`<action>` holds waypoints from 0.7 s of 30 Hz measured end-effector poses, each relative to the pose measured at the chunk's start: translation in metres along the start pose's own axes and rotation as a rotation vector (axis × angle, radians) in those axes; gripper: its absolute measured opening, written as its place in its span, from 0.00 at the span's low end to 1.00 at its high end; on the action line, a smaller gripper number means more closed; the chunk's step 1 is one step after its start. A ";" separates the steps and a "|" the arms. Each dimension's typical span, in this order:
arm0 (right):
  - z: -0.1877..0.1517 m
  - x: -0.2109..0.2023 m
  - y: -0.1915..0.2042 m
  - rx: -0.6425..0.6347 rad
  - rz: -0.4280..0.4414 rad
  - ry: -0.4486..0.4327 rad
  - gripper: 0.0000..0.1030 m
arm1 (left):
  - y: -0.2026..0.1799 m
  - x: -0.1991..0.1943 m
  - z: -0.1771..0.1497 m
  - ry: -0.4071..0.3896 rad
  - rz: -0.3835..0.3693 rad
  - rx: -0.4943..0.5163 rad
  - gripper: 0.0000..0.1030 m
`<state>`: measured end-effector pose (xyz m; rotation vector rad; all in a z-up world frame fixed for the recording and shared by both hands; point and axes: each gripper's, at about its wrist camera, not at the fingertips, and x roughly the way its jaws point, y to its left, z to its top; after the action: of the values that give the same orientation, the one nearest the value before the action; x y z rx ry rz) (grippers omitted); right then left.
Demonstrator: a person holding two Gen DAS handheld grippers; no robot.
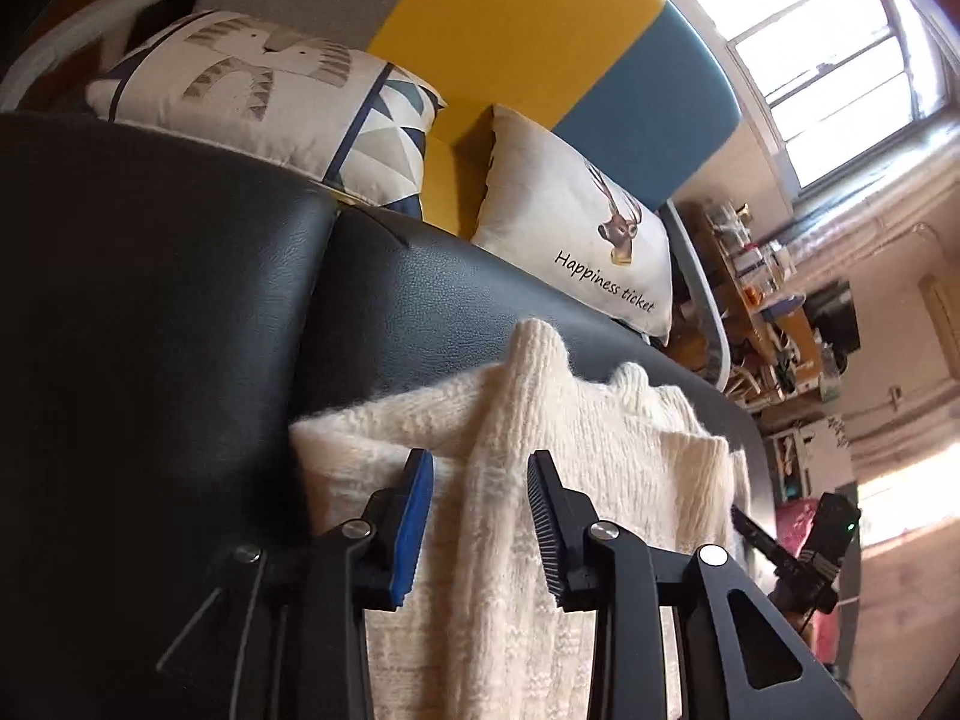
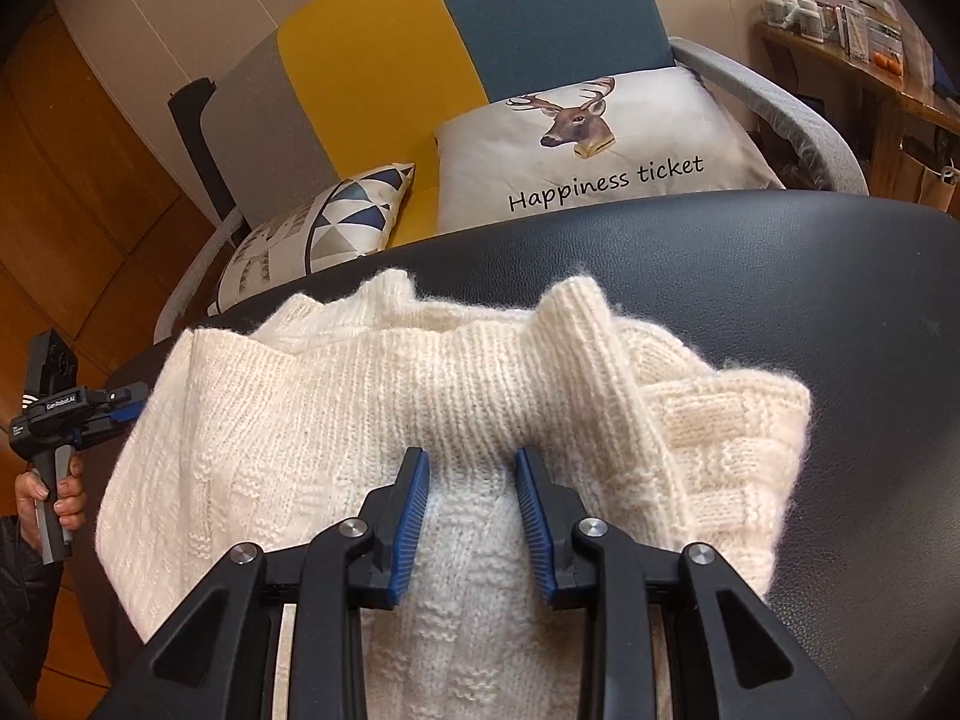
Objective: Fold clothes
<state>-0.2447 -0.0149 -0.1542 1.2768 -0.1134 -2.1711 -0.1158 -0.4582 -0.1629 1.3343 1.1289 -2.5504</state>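
Observation:
A cream knitted sweater (image 2: 336,420) lies partly folded on a black leather surface (image 2: 780,276). One ribbed sleeve (image 2: 576,348) lies across its top. My right gripper (image 2: 472,456) is open just above the sweater's middle, the sleeve's base just beyond its fingertips. In the left wrist view the sweater (image 1: 630,450) lies ahead with the sleeve (image 1: 516,396) running between the fingers of my open left gripper (image 1: 480,459). The left gripper also shows in the right wrist view (image 2: 120,399) at the sweater's left edge, held by a hand.
Behind the black surface stands a grey, yellow and blue chair (image 2: 384,60) with a deer cushion (image 2: 600,144) and a patterned cushion (image 2: 336,222). A wooden shelf (image 2: 852,60) with small items is at the right. A bright window (image 1: 828,48) is far right.

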 end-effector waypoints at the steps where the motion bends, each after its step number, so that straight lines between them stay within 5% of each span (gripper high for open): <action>1: 0.000 0.000 0.001 -0.002 -0.003 0.004 0.29 | -0.001 0.002 -0.002 0.012 -0.005 0.003 0.35; 7: 0.007 0.001 0.007 -0.042 -0.028 0.040 0.29 | -0.014 0.008 -0.003 0.036 -0.037 0.070 0.34; 8: 0.009 0.000 0.009 -0.058 -0.037 0.045 0.29 | -0.018 0.008 -0.004 0.031 -0.033 0.090 0.09; 9: 0.009 0.001 0.009 -0.070 -0.050 0.044 0.29 | -0.022 0.007 -0.006 0.019 0.005 0.100 0.06; 13: 0.004 0.009 0.004 -0.079 -0.090 0.037 0.29 | -0.014 -0.008 -0.013 -0.076 0.115 0.066 0.05; 15: 0.001 0.008 0.001 -0.064 -0.073 0.015 0.29 | 0.002 0.002 -0.017 -0.040 0.134 0.000 0.05; 21: 0.000 -0.003 -0.017 0.056 0.038 0.020 0.29 | -0.002 0.006 -0.018 -0.031 0.156 0.020 0.07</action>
<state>-0.2514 0.0000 -0.1582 1.3167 -0.1904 -2.1367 -0.1081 -0.4438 -0.1728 1.3260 0.9569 -2.4682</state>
